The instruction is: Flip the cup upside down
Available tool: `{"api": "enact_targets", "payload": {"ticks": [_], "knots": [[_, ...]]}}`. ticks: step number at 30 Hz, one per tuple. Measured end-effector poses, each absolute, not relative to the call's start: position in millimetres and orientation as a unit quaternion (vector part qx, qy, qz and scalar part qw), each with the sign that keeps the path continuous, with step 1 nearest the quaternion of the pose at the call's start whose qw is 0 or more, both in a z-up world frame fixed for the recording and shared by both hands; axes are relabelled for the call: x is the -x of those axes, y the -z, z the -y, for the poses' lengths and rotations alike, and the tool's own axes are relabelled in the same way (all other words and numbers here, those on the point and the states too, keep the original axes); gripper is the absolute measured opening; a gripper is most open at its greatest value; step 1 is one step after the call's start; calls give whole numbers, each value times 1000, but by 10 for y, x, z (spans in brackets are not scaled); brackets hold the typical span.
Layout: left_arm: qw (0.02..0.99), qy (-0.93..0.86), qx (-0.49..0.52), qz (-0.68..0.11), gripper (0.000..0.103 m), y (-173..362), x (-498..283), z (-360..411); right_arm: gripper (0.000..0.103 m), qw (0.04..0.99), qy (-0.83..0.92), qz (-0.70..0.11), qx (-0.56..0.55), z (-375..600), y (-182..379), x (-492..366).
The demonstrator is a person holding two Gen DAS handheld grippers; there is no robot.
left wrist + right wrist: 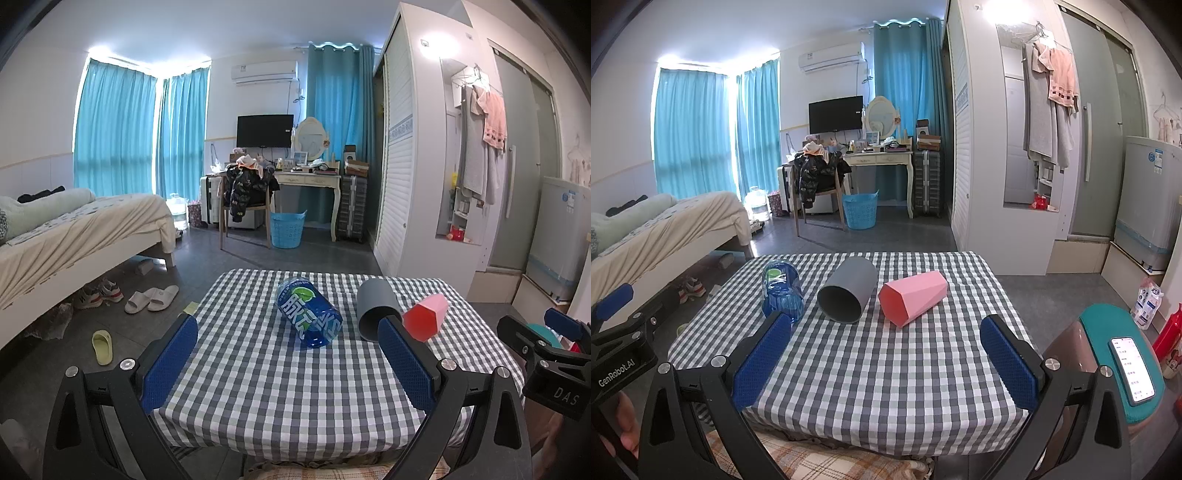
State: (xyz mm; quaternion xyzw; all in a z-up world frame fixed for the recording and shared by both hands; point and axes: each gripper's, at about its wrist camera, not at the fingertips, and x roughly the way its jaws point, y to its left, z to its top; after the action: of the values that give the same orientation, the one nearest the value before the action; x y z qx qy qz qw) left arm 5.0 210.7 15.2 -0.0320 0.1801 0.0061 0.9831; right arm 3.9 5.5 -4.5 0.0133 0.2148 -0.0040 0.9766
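Observation:
Three cups lie on their sides on the checked table (295, 376) (886, 369). A blue clear cup with a label (309, 312) (781, 291) is at the left. A grey cup (375, 308) (847, 295) is in the middle, mouth toward me. A pink faceted cup (424, 317) (911, 297) is at the right. My left gripper (290, 365) is open and empty, held back near the table's front edge. My right gripper (886, 365) is open and empty, also at the front edge. The right gripper also shows in the left wrist view (554, 354).
A stool with a teal seat (1115, 354) holding a phone (1132, 369) stands right of the table. A bed (74, 229) is at the left, slippers (151, 299) on the floor. A desk, chair and blue basket (287, 229) stand at the far wall.

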Motion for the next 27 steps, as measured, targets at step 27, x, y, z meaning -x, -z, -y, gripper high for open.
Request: {"api": "enact_targets", "payload": {"ticks": [27], "knots": [[983, -7, 31, -181, 101, -147, -42, -2089, 103, 975, 4, -221, -16, -64, 109, -51]]}}
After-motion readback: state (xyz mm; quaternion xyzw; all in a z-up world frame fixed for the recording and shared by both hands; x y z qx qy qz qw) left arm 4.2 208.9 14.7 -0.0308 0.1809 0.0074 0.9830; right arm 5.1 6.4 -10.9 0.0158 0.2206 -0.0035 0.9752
